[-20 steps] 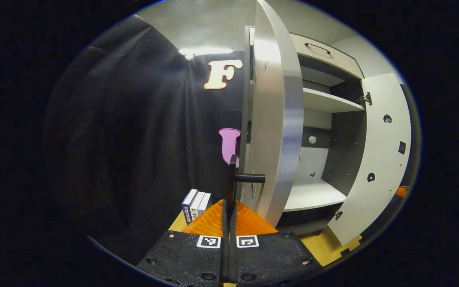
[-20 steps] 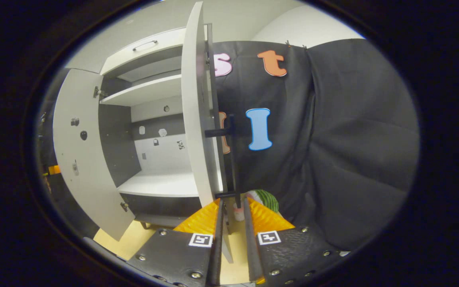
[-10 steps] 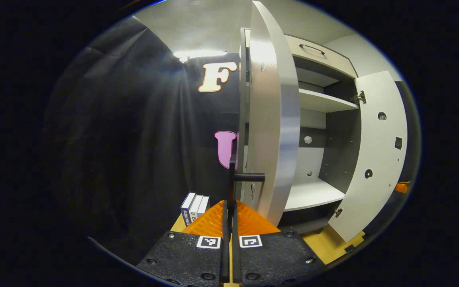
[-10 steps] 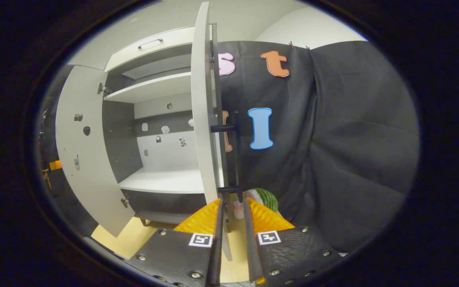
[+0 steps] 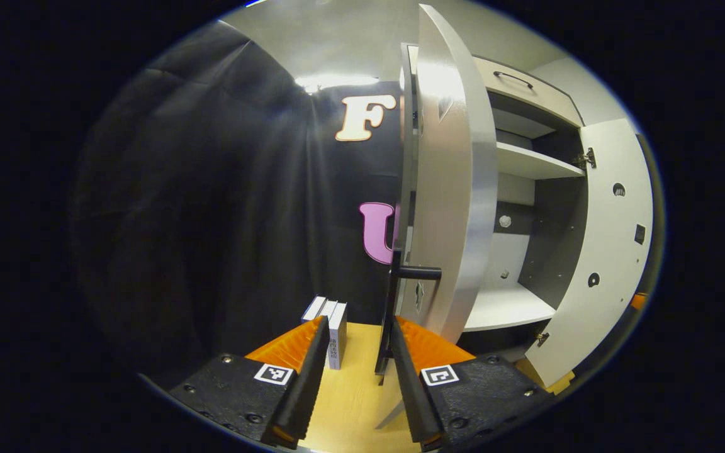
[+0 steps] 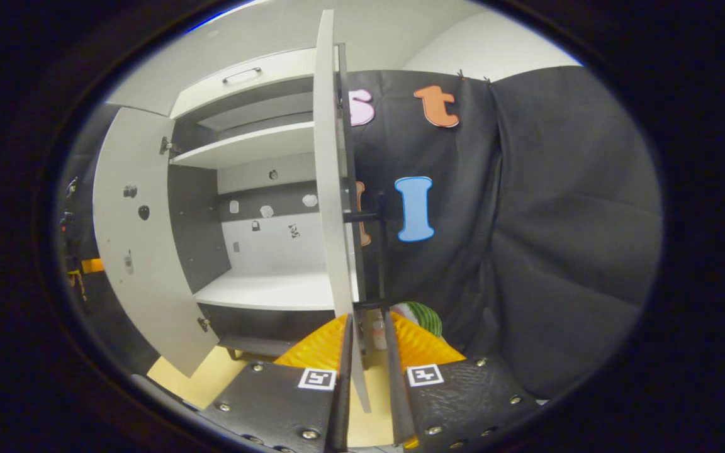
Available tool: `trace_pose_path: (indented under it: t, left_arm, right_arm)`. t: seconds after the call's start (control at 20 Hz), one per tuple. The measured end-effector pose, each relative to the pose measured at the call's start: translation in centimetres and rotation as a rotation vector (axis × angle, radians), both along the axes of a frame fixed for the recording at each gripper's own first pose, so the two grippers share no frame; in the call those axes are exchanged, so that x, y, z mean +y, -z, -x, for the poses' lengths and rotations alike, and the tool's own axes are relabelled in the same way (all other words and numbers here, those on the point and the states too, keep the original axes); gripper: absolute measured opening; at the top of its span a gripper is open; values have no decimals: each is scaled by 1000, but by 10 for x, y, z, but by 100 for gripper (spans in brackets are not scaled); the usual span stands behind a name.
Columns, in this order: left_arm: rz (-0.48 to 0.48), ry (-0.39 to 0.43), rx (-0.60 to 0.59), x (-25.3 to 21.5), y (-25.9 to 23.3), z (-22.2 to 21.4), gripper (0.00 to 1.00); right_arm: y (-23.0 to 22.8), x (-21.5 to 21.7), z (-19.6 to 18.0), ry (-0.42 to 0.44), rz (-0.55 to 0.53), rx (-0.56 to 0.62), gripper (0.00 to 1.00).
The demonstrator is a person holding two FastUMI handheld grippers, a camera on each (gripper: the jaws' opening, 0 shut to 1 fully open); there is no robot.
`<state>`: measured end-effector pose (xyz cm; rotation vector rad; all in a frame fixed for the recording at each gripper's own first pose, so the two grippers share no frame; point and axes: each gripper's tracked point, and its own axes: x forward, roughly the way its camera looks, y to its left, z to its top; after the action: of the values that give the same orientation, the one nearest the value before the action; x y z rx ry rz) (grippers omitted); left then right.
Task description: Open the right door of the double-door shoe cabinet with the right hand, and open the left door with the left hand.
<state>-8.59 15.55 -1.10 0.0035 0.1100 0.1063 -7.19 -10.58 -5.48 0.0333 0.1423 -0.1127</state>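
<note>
I noted both doors of the shoe cabinet (image 6: pixel 255 296) swung wide. The left gripper (image 5: pixel 355 371) was released, its fingers spread, with the left door (image 5: pixel 447 207) handle (image 5: pixel 394 302) standing between them, untouched. The right gripper (image 6: pixel 365 371) sat narrowly parted around the right door (image 6: pixel 331 189) handle (image 6: pixel 380 251); I could not tell whether it pressed.

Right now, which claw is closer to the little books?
Left. The left claw hangs open close beside the books, next to the left door's handle. The right claw is across the cabinet, straddling the right door's handle.
</note>
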Motion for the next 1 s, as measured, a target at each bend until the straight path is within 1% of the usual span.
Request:
trace_pose_path:
  t: [0.2, 0.3, 0.4, 0.55, 0.75, 0.85, 0.9, 0.95, 1.0]
  left_arm:
    - [15, 1, -9, -10, -8, 17, 60]
    - [21, 7, -32, -18, -23, 27, 60]
    - [46, 22, -44, -33, -40, 37, 59]
    - [74, 82, -67, -67, -66, 45, 60]
    - [78, 185, -118, -117, -93, 42, 59]
    - [73, 215, -147, -132, -106, 35, 59]
    - [67, 227, -157, -139, -111, 30, 59]
    - [55, 233, -159, -146, -114, 24, 59]
    - [42, 241, -166, -152, -118, 19, 59]
  right_arm:
    - [-4, 15, 6, -16, 14, -6, 27]
    - [-7, 25, 11, -24, 17, -9, 27]
    - [-13, 45, 15, -49, 12, -12, 27]
    - [-31, 78, 12, -71, 26, -20, 27]
    - [-42, 129, -10, -167, 25, -8, 27]
    - [-49, 155, -25, -210, 27, 2, 27]
    - [-58, 165, -34, -224, 10, -10, 17]
    - [-70, 179, -44, -248, -17, -23, 27]
    - [-81, 186, -53, -256, -48, -41, 30]
